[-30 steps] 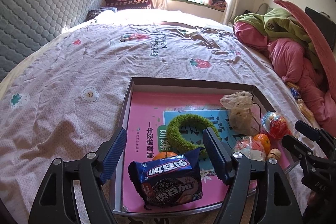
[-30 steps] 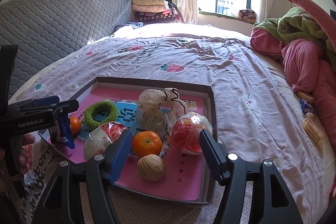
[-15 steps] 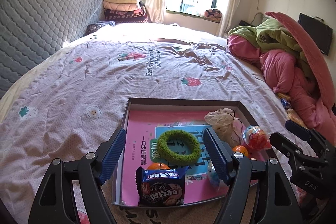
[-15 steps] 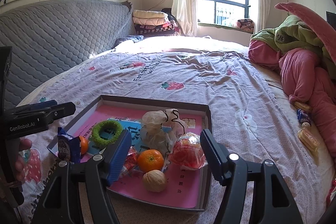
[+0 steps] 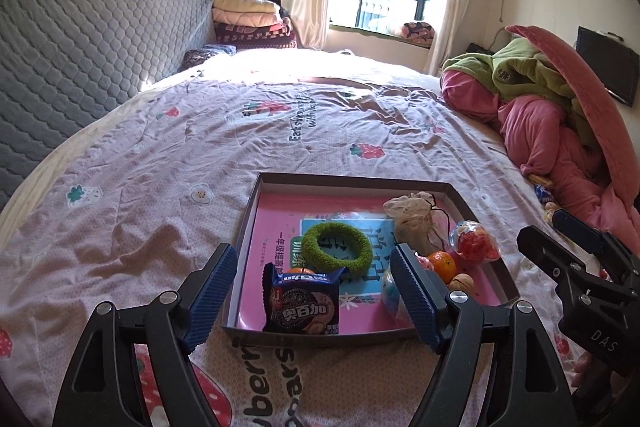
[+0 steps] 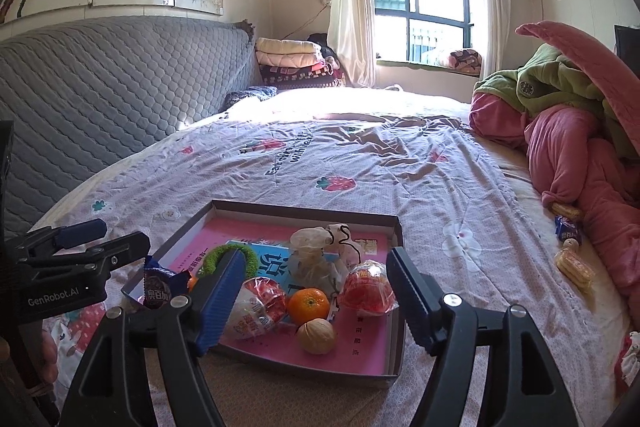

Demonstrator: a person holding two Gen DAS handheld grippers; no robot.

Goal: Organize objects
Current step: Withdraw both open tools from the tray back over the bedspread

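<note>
Left gripper (image 5: pixel 314 297): jaws wide, just been opening, gripping nothing; cookie pack (image 5: pixel 303 301) just ahead between the fingers, untouched, inside the tray (image 5: pixel 244 227). Beyond it, green ring (image 5: pixel 336 245). Right gripper (image 6: pixel 316 301): likewise spread, opening, empty; orange (image 6: pixel 308 305) and walnut (image 6: pixel 316 336) ahead in the tray.

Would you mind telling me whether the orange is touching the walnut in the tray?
Apart. The right wrist view shows a strip of pink tray floor between the orange and the walnut just in front of it.
</note>
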